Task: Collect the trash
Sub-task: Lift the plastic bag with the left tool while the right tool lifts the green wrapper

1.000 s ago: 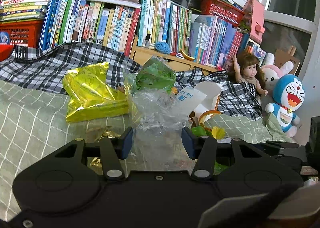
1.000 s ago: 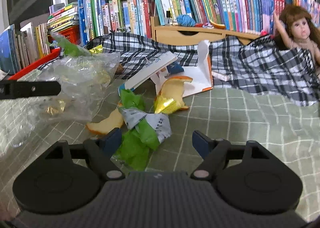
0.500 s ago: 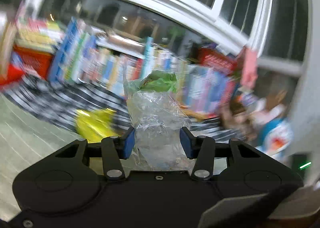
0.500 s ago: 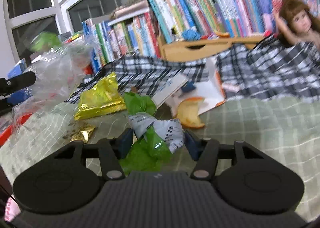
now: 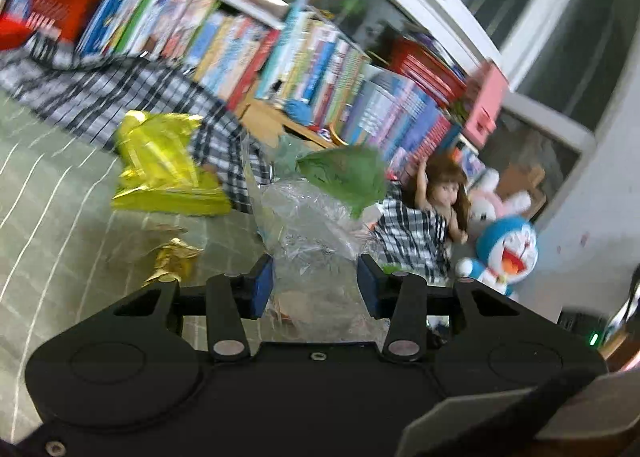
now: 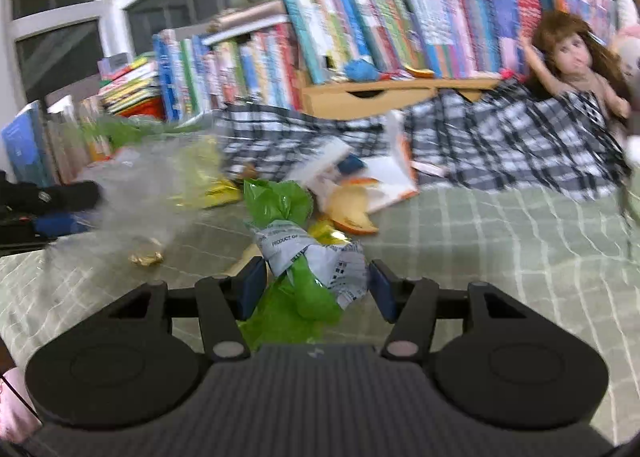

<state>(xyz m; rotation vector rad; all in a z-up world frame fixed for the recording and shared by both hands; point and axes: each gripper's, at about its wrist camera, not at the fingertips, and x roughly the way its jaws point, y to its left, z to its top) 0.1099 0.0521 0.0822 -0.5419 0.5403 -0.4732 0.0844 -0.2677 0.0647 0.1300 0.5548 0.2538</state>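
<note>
My left gripper (image 5: pixel 316 285) holds a crumpled clear plastic bag (image 5: pixel 308 225) with a green lump (image 5: pixel 348 177) at its top. Its jaws are closing on the bag, which hangs above the bed. In the right wrist view the same bag (image 6: pixel 140 185) shows at the left. My right gripper (image 6: pixel 316 285) is shut on a green wrapper with a white printed label (image 6: pixel 312 253), lifted off the green checked sheet (image 6: pixel 500 249). On the sheet lie a yellow foil bag (image 5: pixel 160 165), a small gold wrapper (image 6: pixel 146 257), fruit peel (image 6: pixel 352 213) and a torn white carton (image 6: pixel 384 173).
A black-and-white plaid cloth (image 6: pixel 500 145) is bunched along the back of the bed. Behind it stand rows of books (image 6: pixel 360 25) and a wooden shelf. A doll (image 5: pixel 444 197) and a blue plush toy (image 5: pixel 508 253) sit at the right.
Both grippers closed on their trash and rose: the left lifted the clear bag off the bed and rolled, the right picked up the green wrapper.
</note>
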